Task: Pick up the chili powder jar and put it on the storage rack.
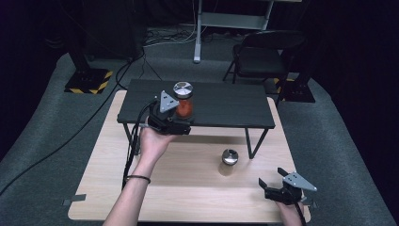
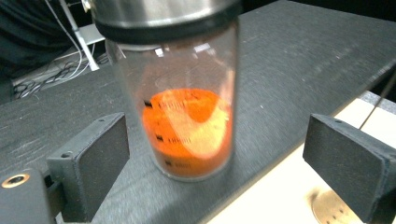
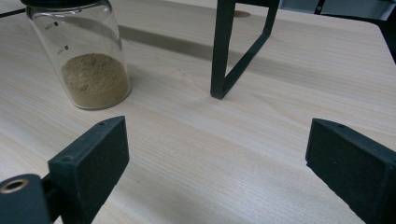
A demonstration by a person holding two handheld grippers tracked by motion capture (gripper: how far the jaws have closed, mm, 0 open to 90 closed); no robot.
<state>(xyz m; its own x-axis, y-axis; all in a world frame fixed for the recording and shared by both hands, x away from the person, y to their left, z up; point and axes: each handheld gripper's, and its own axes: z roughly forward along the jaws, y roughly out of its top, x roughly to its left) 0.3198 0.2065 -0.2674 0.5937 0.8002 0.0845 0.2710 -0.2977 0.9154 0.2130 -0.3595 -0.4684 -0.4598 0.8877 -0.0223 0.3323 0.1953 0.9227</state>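
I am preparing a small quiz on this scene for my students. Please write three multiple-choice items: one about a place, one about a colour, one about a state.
1. Where does the jar of orange powder stand?
A. on the black raised shelf
B. on the light wooden table
C. on the folding chair

2. What colour is the powder in the jar on the wooden table?
A. green
B. tan
C. blue

3. How does the left gripper stand at the orange jar?
A. shut on its lid
B. open, the jar between its jaws
C. lying flat on the floor

Answers:
1 A, its base rests on the black board near the front edge.
2 B, the right gripper view shows sandy powder in it.
3 B, gaps show between both pads and the glass.
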